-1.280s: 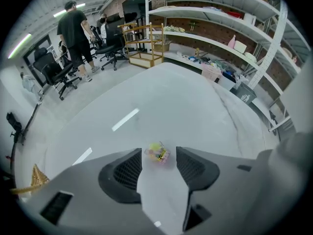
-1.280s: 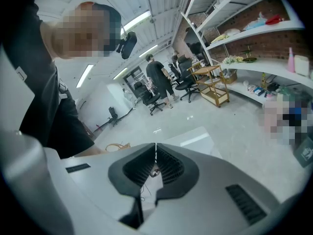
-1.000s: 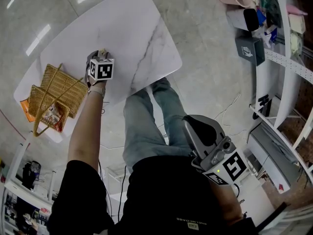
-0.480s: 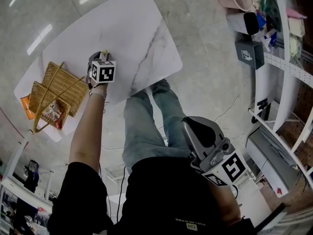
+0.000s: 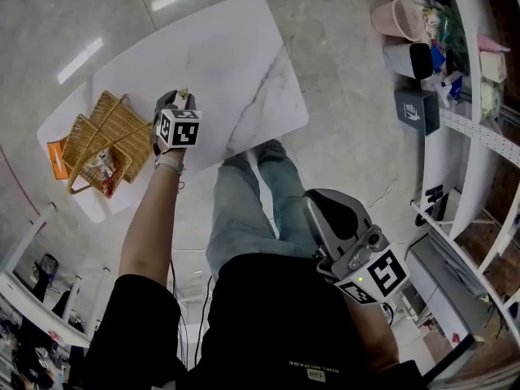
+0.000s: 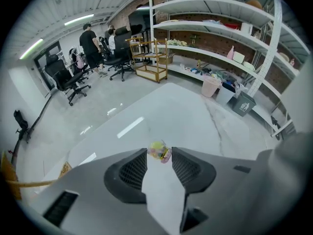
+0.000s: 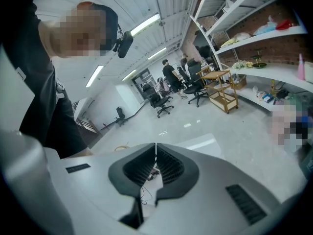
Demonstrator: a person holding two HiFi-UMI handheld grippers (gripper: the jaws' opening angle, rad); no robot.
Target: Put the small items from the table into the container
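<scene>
The left gripper [image 5: 182,96] has its jaws pinched on a small crinkly sweet in a yellow and pink wrapper [image 6: 159,151]. The sweet sits right at the jaw tips, caught between the two ribbed pads and clear of the white marble-patterned counter [image 5: 244,55] below them. It looks very light and a little squashy, and the wrapper is probably slick, so a gentle pinch across its middle seems the right hold. Held this far out at the tips, it could slip or twist free if the jaws ease at all (there is not much pad behind it). The woven wicker basket with a hoop handle [image 5: 130,128], surely the container for the job, stands on the counter to the left of these jaws and a little toward the person. It is near but not under them, and a printed snack packet [image 5: 104,167] lies inside. A flat orange packet [image 5: 57,159] peeks out just beside the basket, on the side away from the jaws. The right gripper [image 7: 155,153] has its jaws closed together on nothing, and none of the task's things lie ahead of them.
</scene>
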